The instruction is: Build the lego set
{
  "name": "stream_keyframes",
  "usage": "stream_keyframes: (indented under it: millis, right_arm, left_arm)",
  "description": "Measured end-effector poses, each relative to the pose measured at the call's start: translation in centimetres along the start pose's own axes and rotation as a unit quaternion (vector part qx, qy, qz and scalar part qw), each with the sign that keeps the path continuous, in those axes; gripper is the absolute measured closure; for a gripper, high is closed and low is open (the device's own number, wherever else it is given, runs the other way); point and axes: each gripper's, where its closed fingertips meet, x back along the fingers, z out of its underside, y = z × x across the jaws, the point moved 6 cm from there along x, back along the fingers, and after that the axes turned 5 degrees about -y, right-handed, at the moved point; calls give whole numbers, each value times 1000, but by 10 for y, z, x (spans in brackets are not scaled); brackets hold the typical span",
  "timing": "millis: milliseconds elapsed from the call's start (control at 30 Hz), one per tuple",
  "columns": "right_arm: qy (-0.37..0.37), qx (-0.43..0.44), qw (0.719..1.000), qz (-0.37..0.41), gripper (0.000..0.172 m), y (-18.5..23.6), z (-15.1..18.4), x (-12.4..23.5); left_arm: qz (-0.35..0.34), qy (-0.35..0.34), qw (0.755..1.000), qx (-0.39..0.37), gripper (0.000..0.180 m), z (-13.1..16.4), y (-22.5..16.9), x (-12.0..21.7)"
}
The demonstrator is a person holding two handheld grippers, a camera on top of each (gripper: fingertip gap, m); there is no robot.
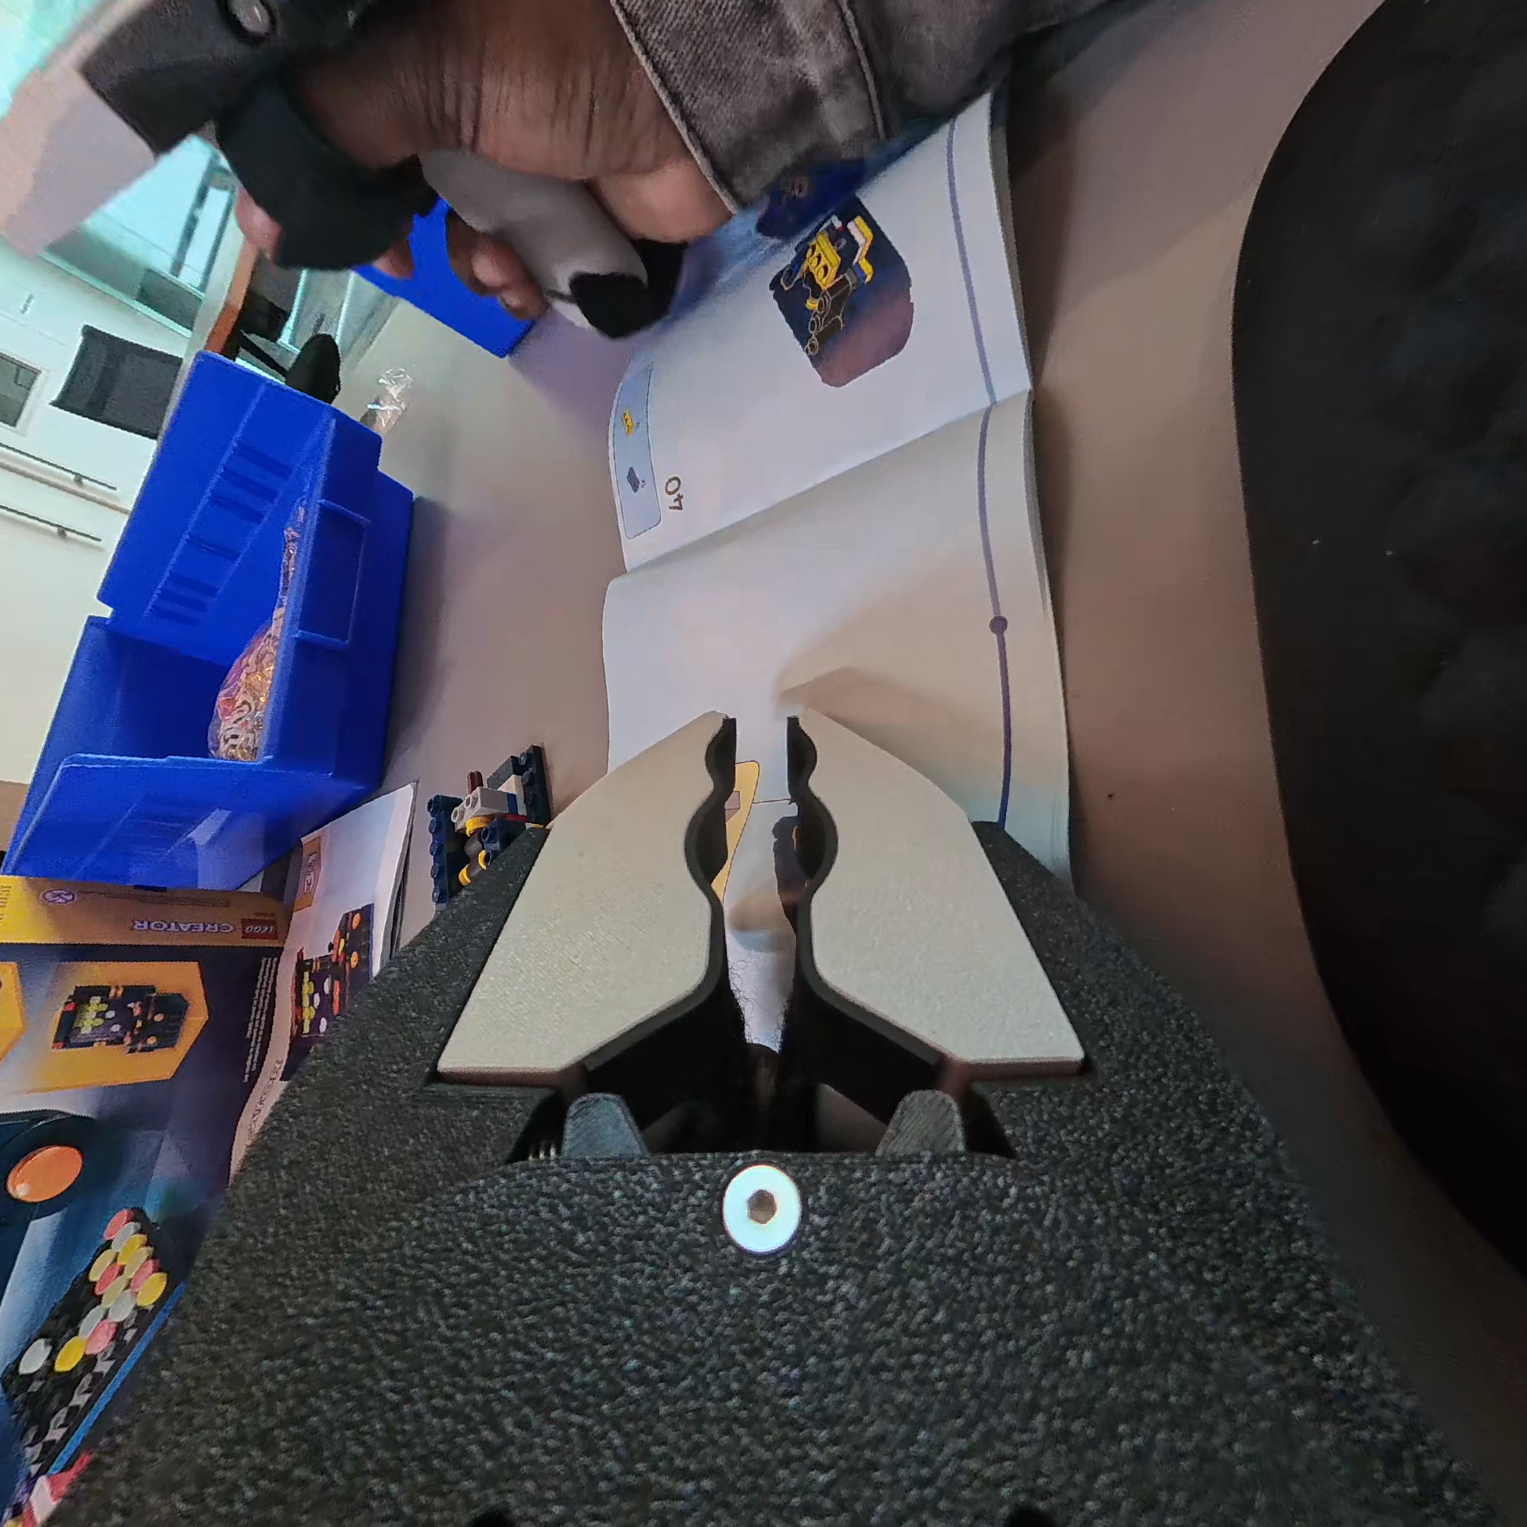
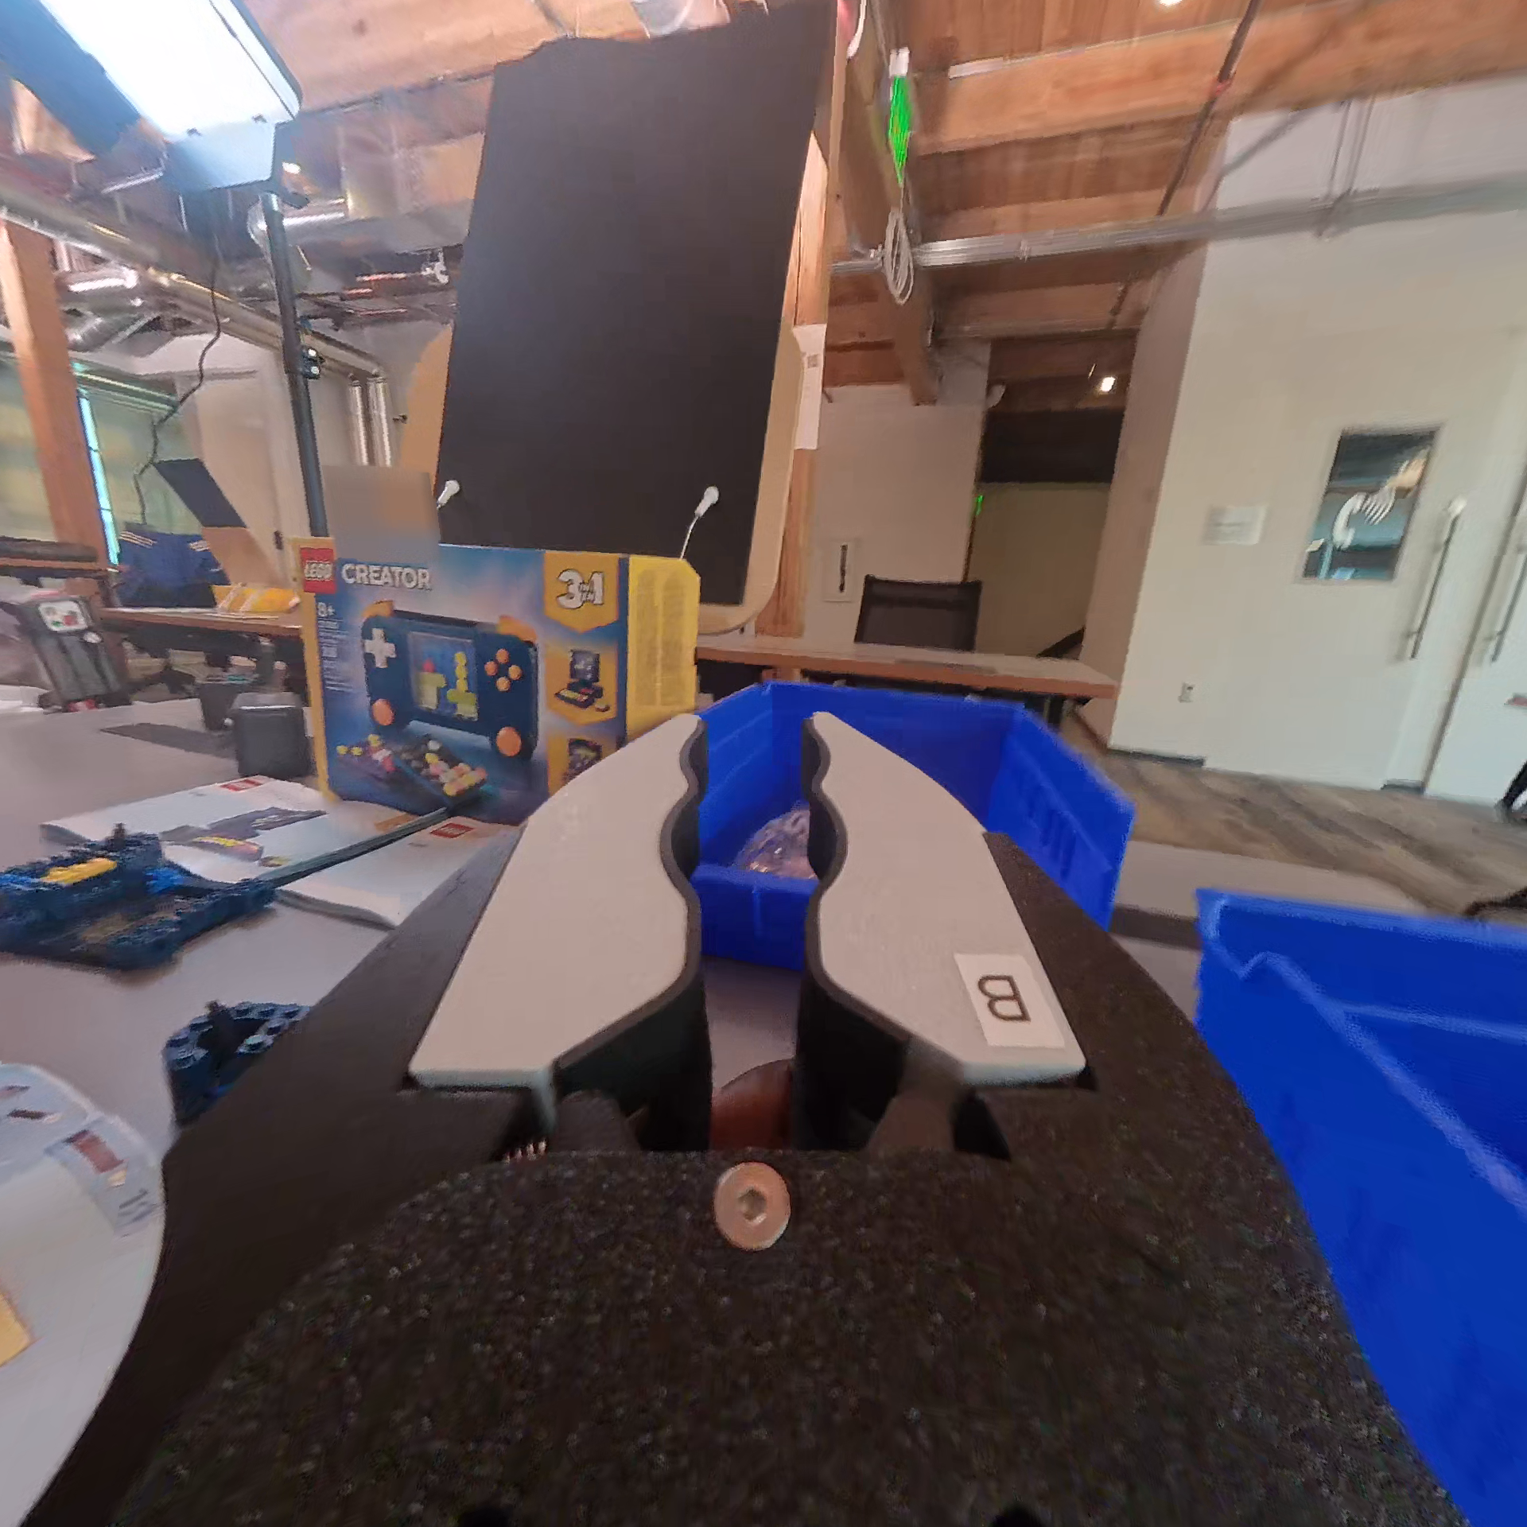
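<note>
Two grippers show, one in each wrist view. In the left wrist view, going left to right: a printed toy box [image 1: 124, 1016] lies flat at the near left, with a blue bin [image 1: 240, 628] beyond it that holds a crinkled bag of small pieces [image 1: 248, 686]. Right of the bin sits a small half-built brick model [image 1: 487, 814] on the grey table [image 1: 487, 529], just beside the gripper's left finger. The left gripper [image 1: 760, 727] hangs over an open instruction booklet [image 1: 826, 512]; its fingers stand a narrow gap apart with only the page showing between them, and whether the tips touch the paper cannot be told. At the far end, a hand [image 1: 529, 124] holds the other gripper over the booklet.

In the right wrist view, a flat dark blue brick assembly [image 2: 107, 901] lies at the left, with a second booklet [image 2: 273, 834] and the toy box [image 2: 496, 669] standing upright behind. The right gripper [image 2: 753, 727] is in the air, fingers slightly apart with nothing between them, pointing at a blue bin [image 2: 909, 785] with the bag inside. Another blue bin [image 2: 1388, 1074] sits near right.
</note>
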Motion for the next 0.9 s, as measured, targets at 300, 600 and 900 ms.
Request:
stream_keyframes:
  millis: [300, 600, 900]
  right_arm:
    - [-50, -5, 999, -12, 170, -16, -36, 14]
    - [-27, -57, 987, -147, 169, -10, -27, 25]
    - [-73, -73, 981, -165, 157, -2, -36, 24]
  left_arm:
    - [0, -1, 1000, 1, 169, 0, 0, 0]
    - [-7, -6, 1000, -5, 162, -1, 2, 1]
    - [-216, -341, 882, 243, 99, -36, 76, 73]
